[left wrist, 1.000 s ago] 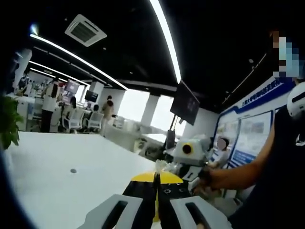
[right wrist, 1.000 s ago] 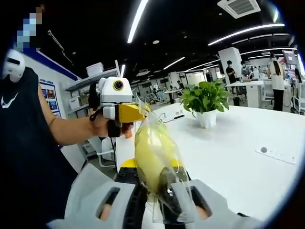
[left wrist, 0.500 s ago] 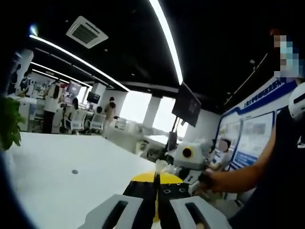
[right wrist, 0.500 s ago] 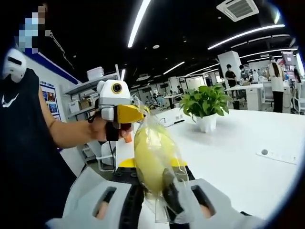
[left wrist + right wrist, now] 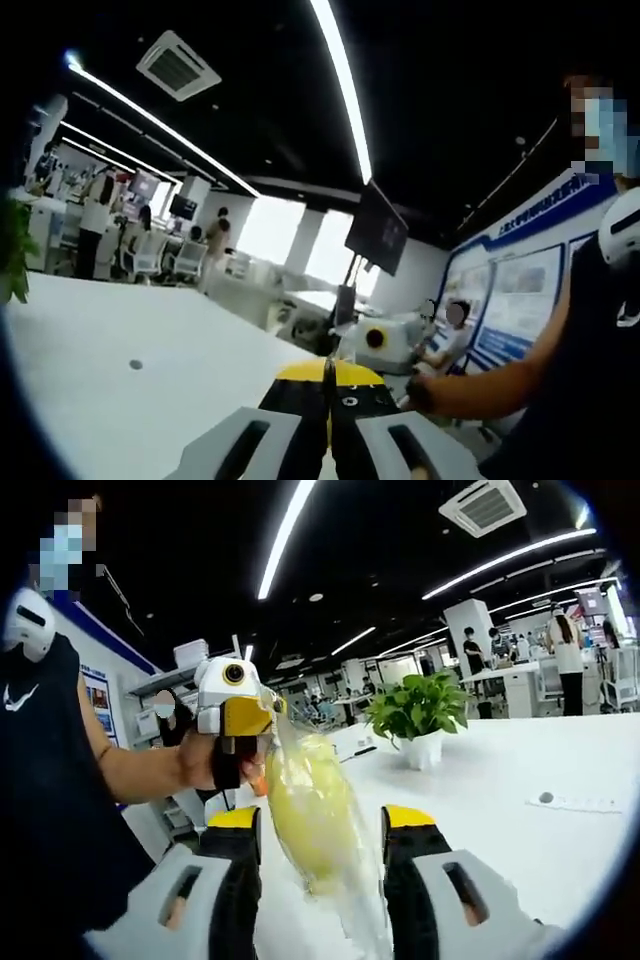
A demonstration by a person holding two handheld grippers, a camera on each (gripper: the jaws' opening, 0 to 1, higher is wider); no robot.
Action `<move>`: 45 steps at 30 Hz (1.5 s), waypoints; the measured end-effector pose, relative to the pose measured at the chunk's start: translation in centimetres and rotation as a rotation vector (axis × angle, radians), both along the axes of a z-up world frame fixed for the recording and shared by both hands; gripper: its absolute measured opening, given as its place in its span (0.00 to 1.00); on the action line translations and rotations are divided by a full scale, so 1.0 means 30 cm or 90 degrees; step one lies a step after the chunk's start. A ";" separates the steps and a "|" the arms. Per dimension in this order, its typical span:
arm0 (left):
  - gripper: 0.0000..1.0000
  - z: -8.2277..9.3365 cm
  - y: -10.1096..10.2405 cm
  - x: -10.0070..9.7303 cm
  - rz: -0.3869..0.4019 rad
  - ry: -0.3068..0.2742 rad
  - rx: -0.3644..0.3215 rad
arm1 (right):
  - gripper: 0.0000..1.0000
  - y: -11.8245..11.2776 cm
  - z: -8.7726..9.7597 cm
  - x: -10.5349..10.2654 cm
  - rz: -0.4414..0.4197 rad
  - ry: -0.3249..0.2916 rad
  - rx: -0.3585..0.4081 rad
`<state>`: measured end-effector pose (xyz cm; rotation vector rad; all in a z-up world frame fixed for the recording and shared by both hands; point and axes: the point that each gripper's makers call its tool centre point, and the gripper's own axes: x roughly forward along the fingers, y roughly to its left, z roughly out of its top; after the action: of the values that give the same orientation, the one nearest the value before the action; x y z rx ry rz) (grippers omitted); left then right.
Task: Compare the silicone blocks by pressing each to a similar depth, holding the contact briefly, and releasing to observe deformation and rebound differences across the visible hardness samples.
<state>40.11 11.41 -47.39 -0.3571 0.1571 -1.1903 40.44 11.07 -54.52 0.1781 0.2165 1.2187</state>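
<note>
right gripper (image 5: 320,825) jaws spread wide, gripping nothing; yellow silicone block in clear bag (image 5: 312,815) between them, upright, its top pinched at 11 o'clock by left gripper (image 5: 268,712) with jaws closed. left gripper view: own jaws (image 5: 328,385) pressed together. beyond: white table (image 5: 520,830), potted plant (image 5: 417,712) at 1 o'clock.

No lettering is reading clearly anywhere. In the left gripper view, a blue-and-white wall board (image 5: 520,290) is standing up and to the right of the claw, carrying pale characters along its blue band, but they are blurring too much to make out. In the right gripper view, a poster (image 5: 103,695) is hanging left of the claw, equally illegible.
</note>
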 end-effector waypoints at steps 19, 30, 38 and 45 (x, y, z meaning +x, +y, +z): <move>0.00 -0.171 -0.016 0.084 0.051 0.082 -0.023 | 0.96 -0.316 -0.122 0.067 -0.207 0.016 -0.037; 0.00 -0.360 -0.013 0.073 0.074 0.173 -0.037 | 0.96 -0.412 -0.224 0.020 -0.265 0.032 -0.062; 0.00 -0.521 -0.030 0.023 0.079 0.238 -0.028 | 0.96 -0.422 -0.247 0.001 -0.273 0.049 -0.067; 0.00 -0.643 0.035 0.090 0.148 0.306 -0.044 | 0.96 -0.403 -0.275 -0.025 -0.267 0.055 -0.079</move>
<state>42.81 12.48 -66.67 -0.7011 0.4796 -0.8648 39.69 -1.03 -62.77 0.1587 0.3119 0.7793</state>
